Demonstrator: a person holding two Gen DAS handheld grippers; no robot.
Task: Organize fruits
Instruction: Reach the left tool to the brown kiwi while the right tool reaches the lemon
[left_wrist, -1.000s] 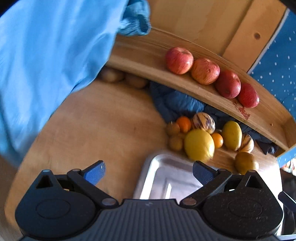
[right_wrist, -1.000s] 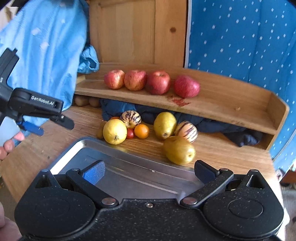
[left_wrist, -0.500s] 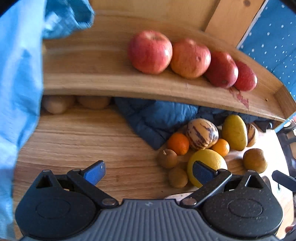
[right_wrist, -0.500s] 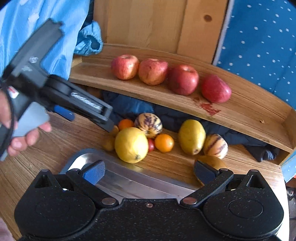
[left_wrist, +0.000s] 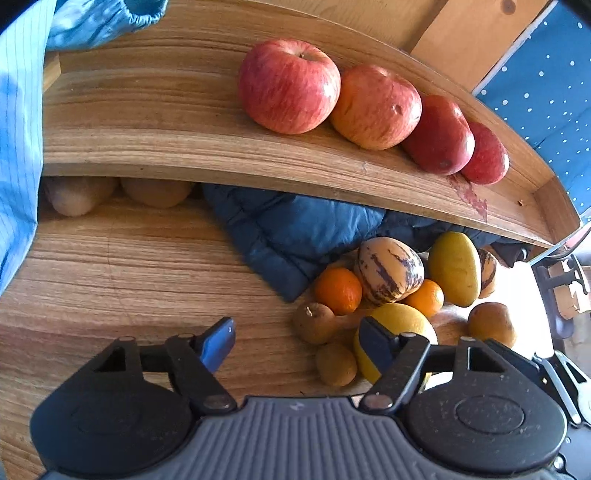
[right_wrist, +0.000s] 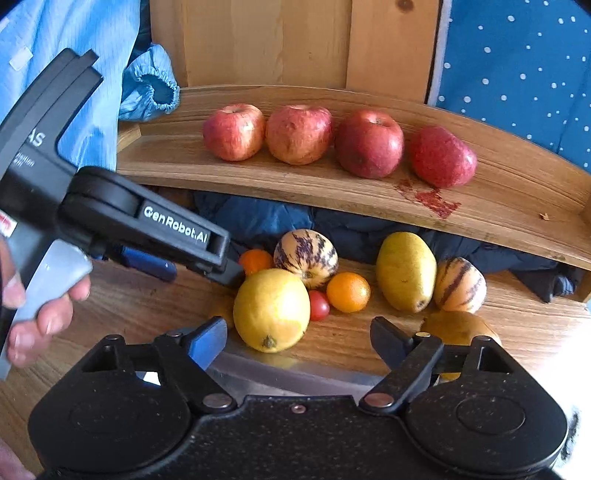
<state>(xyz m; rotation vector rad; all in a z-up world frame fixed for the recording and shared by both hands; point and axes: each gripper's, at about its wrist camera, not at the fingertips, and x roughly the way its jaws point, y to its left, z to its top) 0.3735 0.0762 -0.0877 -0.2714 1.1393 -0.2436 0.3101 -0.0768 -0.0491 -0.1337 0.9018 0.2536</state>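
Several red apples (right_wrist: 299, 134) stand in a row on a raised wooden shelf (right_wrist: 498, 206). Below it on the table lies a cluster of fruit: a big yellow lemon (right_wrist: 271, 310), striped melons (right_wrist: 306, 257), two small oranges (right_wrist: 348, 292), a cherry tomato (right_wrist: 318, 305), a yellow mango (right_wrist: 405, 271) and brown pears (left_wrist: 314, 323). My left gripper (left_wrist: 297, 341) is open above the table, just left of the brown pears (left_wrist: 336, 363) and lemon (left_wrist: 397, 325). My right gripper (right_wrist: 299, 338) is open and empty, right in front of the lemon, over a metal tray (right_wrist: 295, 376).
A dark blue quilted cloth (left_wrist: 295, 236) lies under the shelf behind the fruit. Two pale brown fruits (left_wrist: 79, 194) sit under the shelf's left end. A light blue garment (left_wrist: 18, 140) hangs at the left. A hand (right_wrist: 40, 314) holds the left gripper's handle.
Both grippers have moved forward toward the fruit cluster and shelf. The tray has dropped out of the left wrist view. Both stay open.
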